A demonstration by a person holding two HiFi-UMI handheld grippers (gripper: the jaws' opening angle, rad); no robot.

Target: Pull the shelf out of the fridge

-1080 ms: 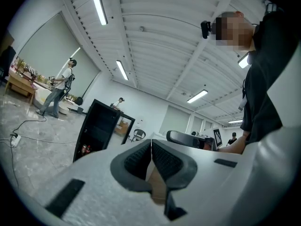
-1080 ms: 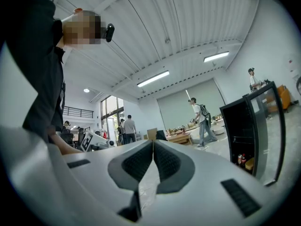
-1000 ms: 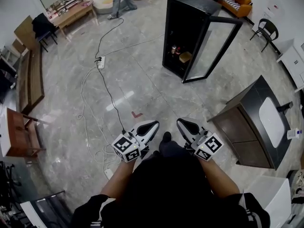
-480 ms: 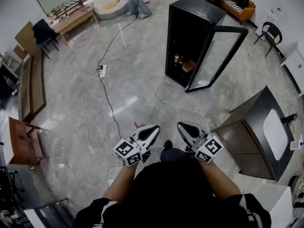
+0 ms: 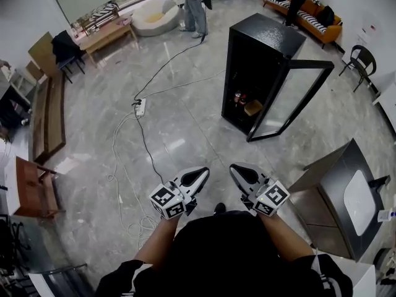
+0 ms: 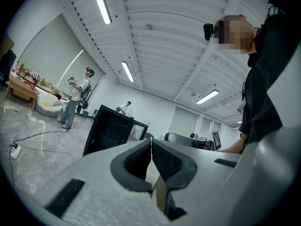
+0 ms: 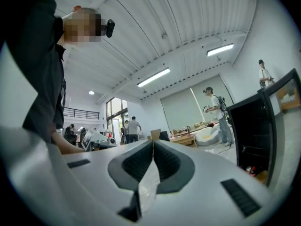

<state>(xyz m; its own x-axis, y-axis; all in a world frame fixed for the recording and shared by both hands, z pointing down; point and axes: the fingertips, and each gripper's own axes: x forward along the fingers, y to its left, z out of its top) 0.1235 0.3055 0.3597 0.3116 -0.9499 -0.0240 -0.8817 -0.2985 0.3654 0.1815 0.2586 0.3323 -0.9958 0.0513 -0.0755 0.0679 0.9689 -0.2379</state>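
Fridge (image 5: 260, 36), tall black box, glass door (image 5: 288, 101) ajar, left hand-held gripper (image 5: 201, 174) and right hand-held gripper (image 5: 236, 168) clenched empty

No words, brand names or numbers can be read in any of the views. In the head view, the left gripper (image 5: 199, 174) carries a left cube (image 5: 167, 202) and the right gripper (image 5: 236, 169) a right cube (image 5: 271, 198). Each face of both cubes bears a black-and-white square marker pattern, a code of blocks with no letters or digits. A small white notice (image 5: 371, 28) with red marks hangs on the wall at the upper right, too small to read. The bottles (image 5: 239, 98) low inside the open black fridge (image 5: 257, 48) have coloured labels, also too small to make out.
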